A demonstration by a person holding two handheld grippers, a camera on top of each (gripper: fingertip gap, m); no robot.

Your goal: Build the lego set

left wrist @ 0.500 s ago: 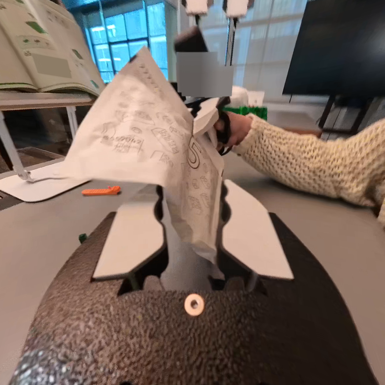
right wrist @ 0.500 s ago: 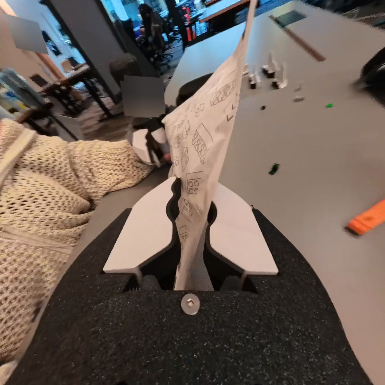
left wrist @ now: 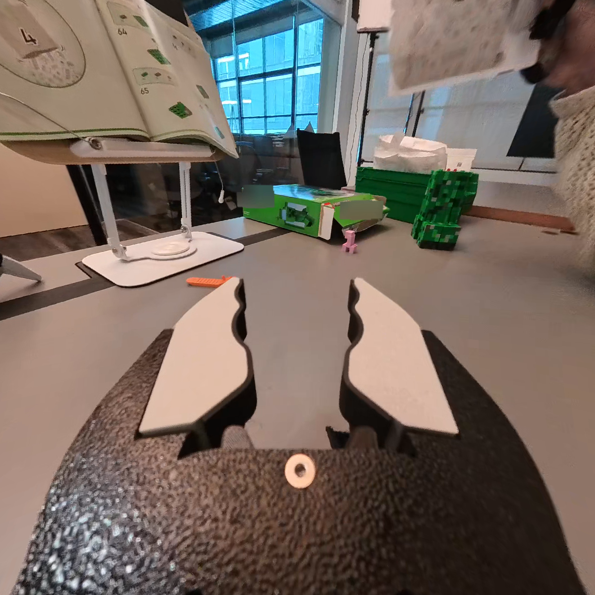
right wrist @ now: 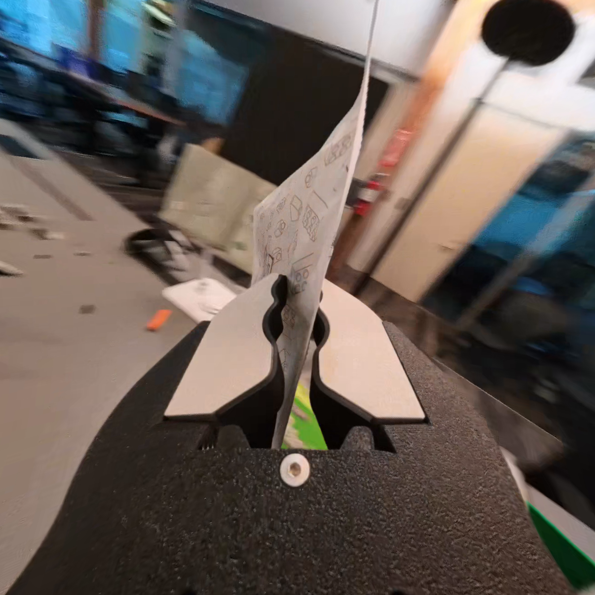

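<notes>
My right gripper (right wrist: pixel 301 283) is shut on a white paper bag (right wrist: pixel 306 225) printed with brick drawings, and holds it up in the air. The same bag (left wrist: pixel 450 42) shows blurred at the top right of the left wrist view, above a knit sleeve (left wrist: pixel 576 180). My left gripper (left wrist: pixel 294 283) is open and empty, low over the grey table (left wrist: pixel 96 354). A built green blocky model (left wrist: pixel 442 209) stands at the back right. A small pink figure (left wrist: pixel 350 241) stands in front of the green set box (left wrist: pixel 309 211).
An open instruction book (left wrist: pixel 106 67) rests on a white stand (left wrist: pixel 161 254) at the left. An orange brick separator (left wrist: pixel 206 281) lies by the stand; it also shows in the right wrist view (right wrist: pixel 158 319). A green crate (left wrist: pixel 391 193) with white bags stands behind the box. One gripper's finger ends stand about 45 cm off the other's.
My left gripper has let go of the bag and opened. My right gripper has swung the bag up and away to the right; its view is now blurred by motion.
</notes>
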